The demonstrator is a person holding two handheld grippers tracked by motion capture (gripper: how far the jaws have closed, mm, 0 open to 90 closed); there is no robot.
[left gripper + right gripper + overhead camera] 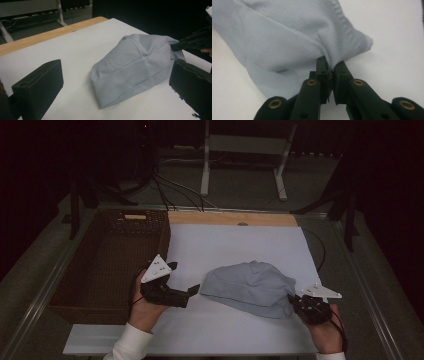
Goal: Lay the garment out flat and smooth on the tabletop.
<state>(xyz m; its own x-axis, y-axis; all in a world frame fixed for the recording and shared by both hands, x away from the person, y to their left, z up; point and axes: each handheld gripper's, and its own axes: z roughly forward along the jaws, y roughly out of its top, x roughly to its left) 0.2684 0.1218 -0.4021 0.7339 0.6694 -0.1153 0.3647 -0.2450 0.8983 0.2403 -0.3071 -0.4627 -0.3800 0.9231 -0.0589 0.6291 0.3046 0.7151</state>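
Note:
A light grey-blue cloth (250,287) lies bunched on the white sheet (235,245) in the middle of the table. My right gripper (295,301) is at the cloth's right edge, its jaws pinched shut on a fold of the fabric (287,47); in the right gripper view the jaw tips (331,65) meet with cloth between them. My left gripper (192,291) is just left of the cloth, open, with nothing in it. In the left gripper view the cloth (135,67) lies between and beyond my two wide-apart jaws, and the right gripper (175,47) shows at its far edge.
A dark wicker basket (107,265) stands at the left, beside the white sheet. A wooden strip (232,218) runs along the table's far edge. Metal stand legs (245,160) and cables are on the floor behind.

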